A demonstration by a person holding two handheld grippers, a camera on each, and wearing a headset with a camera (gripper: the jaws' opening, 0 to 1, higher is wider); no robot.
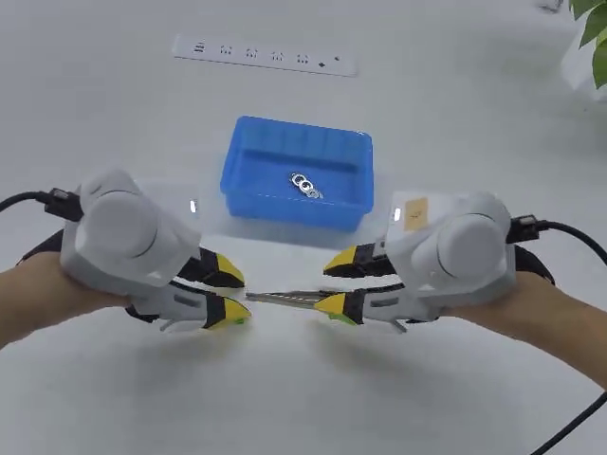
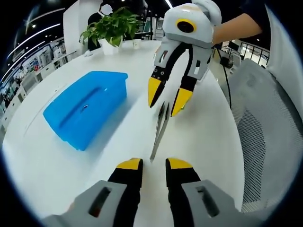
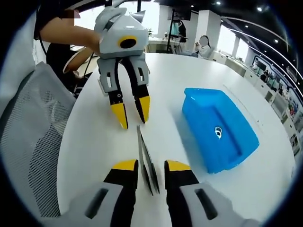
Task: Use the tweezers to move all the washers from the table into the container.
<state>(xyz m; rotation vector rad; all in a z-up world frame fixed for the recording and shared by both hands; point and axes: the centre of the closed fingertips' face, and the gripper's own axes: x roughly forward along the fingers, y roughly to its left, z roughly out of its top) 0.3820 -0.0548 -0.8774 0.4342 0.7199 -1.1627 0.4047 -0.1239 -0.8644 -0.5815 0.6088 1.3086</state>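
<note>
A blue container (image 1: pixel 296 171) stands on the white table and holds a few metal washers (image 1: pixel 305 184); the washers (image 3: pixel 218 131) lie on its floor. Thin metal tweezers (image 1: pixel 285 299) lie between the two grippers. My right gripper (image 1: pixel 340 282) is open, and the tweezers' (image 3: pixel 147 163) handle end sits between its yellow fingertips without being pinched. My left gripper (image 1: pixel 232 292) faces it, open and holding nothing, just short of the tweezers' (image 2: pixel 158 132) tips. Both grippers are in front of the container.
A white power strip (image 1: pixel 266 55) lies at the table's far side, beyond the container. A potted plant (image 1: pixel 593 28) stands at the far right corner. A grey mesh chair (image 3: pixel 33 132) sits at the table's near edge. Cables trail from both grippers.
</note>
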